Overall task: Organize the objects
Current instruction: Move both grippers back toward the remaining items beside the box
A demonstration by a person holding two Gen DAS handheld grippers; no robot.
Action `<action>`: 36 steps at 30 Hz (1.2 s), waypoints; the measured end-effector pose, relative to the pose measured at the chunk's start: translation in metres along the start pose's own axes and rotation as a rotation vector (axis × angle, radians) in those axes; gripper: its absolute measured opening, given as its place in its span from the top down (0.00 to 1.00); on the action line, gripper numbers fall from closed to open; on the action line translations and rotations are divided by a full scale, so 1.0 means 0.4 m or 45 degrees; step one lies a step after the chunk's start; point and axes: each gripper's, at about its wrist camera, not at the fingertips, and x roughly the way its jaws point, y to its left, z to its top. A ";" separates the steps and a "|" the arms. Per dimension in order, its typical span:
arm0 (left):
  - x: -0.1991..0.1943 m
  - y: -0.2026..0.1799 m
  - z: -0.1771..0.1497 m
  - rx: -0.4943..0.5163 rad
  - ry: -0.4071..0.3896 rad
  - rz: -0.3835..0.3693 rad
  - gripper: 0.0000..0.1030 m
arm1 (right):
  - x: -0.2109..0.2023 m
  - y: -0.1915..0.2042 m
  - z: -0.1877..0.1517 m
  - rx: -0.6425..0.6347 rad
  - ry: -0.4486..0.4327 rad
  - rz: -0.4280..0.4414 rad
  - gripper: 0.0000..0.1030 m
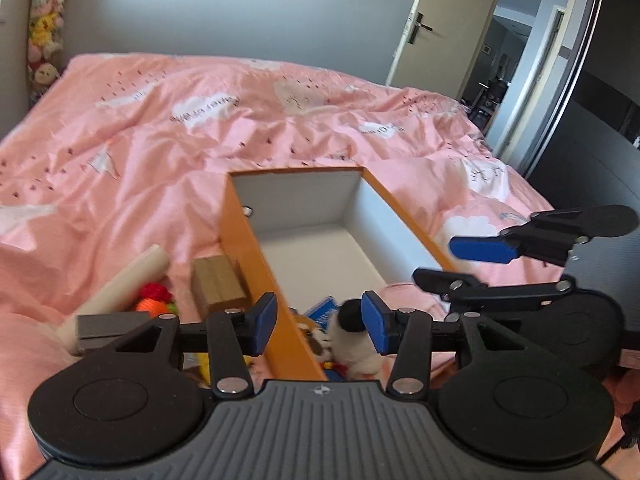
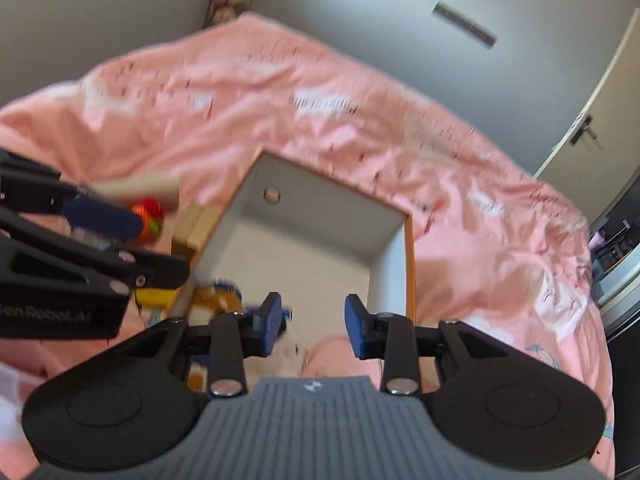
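An orange box (image 1: 244, 252) with a white inside lies open on the pink bed; it also shows in the right wrist view (image 2: 409, 264). A black-and-white plush toy (image 1: 354, 344) and a blue item (image 1: 322, 308) lie in its near end. My left gripper (image 1: 320, 326) is open over the box's near left wall, with nothing between its pads. My right gripper (image 2: 314, 326) is open above the near end of the box and holds nothing. Left of the box lie a wooden block (image 1: 218, 284), a cream cylinder (image 1: 132, 280) and a red-orange knitted toy (image 1: 154, 298).
The pink duvet (image 1: 200, 120) covers the whole bed, rumpled. A grey block (image 1: 108, 326) lies at the near left. A yellow item (image 2: 154, 296) lies by the box's left wall. A door (image 1: 444, 28) stands open at the far right, beside a dark wardrobe.
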 end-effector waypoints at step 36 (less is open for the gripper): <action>0.033 0.291 -0.051 0.138 0.292 0.291 0.52 | 0.174 0.304 0.019 0.112 0.053 0.438 0.69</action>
